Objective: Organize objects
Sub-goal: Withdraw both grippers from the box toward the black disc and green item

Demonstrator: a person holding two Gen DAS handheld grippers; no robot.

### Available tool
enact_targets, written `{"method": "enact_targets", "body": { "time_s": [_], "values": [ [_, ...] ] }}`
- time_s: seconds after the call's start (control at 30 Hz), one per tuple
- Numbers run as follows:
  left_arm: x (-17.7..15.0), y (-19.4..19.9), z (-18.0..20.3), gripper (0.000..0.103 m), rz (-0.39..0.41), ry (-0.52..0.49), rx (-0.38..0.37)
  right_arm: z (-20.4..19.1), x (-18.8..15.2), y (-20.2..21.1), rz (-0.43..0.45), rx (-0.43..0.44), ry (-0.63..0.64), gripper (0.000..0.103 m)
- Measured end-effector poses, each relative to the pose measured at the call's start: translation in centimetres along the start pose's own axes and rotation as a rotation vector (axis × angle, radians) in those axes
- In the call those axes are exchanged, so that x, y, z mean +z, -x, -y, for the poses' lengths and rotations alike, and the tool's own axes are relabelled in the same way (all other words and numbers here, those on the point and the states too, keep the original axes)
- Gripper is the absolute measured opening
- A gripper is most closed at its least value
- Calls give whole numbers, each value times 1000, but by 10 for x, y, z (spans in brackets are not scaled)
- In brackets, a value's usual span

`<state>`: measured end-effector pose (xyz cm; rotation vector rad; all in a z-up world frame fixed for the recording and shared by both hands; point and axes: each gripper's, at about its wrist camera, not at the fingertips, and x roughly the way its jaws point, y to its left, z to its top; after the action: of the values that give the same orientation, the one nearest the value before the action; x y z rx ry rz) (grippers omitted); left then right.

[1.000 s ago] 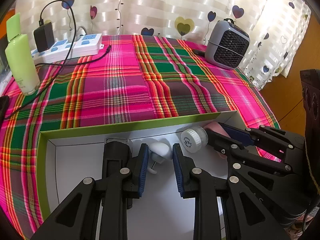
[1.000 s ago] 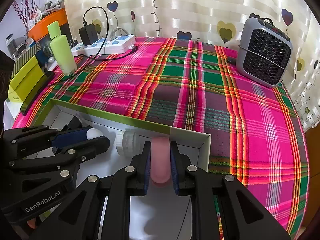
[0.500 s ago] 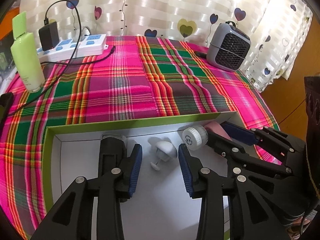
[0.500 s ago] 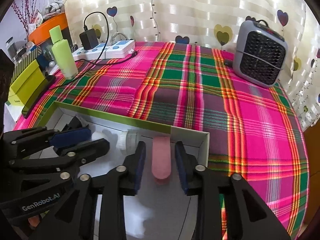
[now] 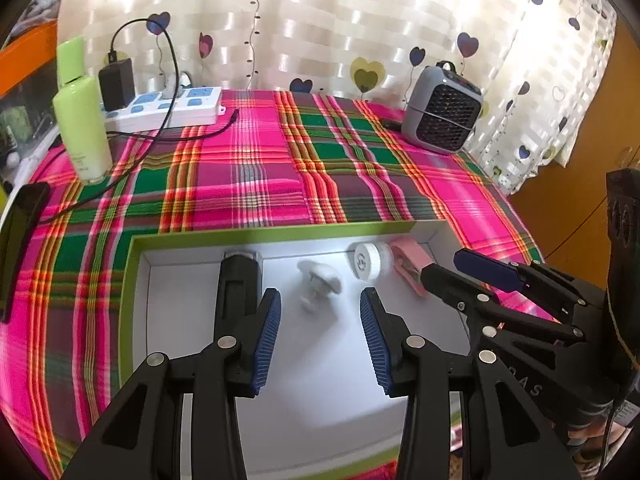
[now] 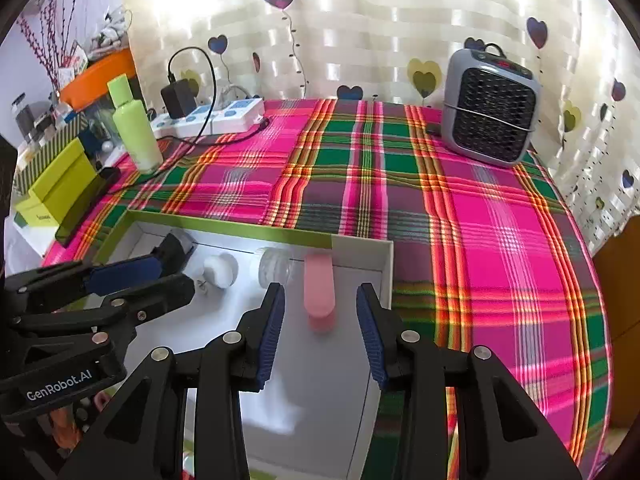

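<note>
Pink, the capsule-shaped case [image 6: 319, 294] lies free on the white floor of the green-rimmed box [image 6: 224, 224], long axis running near-to-far, just ahead of the right gripper [image 6: 320, 322], whose empty jaws are opening, the left gripper [image 5: 320, 320] likewise over a white knob [image 5: 318, 280].

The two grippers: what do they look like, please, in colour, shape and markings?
Both the left gripper and the right gripper are black plastic linkages of angular bars with triangular cut-outs, joined by round silver pins. Each finger carries a ribbed blue pad. In the right wrist view, white "GenRobot.AI" lettering marks the left gripper's side.
</note>
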<state>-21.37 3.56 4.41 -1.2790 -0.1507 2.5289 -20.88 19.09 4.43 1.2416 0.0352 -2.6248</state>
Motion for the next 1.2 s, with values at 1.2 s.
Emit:
{"method": "enact_targets", "body": {
  "time_s": [1.2],
  "values": [
    [-99, 98, 6, 43, 163, -43, 115, -23, -94, 94, 121, 63, -115, 39]
  ]
}}
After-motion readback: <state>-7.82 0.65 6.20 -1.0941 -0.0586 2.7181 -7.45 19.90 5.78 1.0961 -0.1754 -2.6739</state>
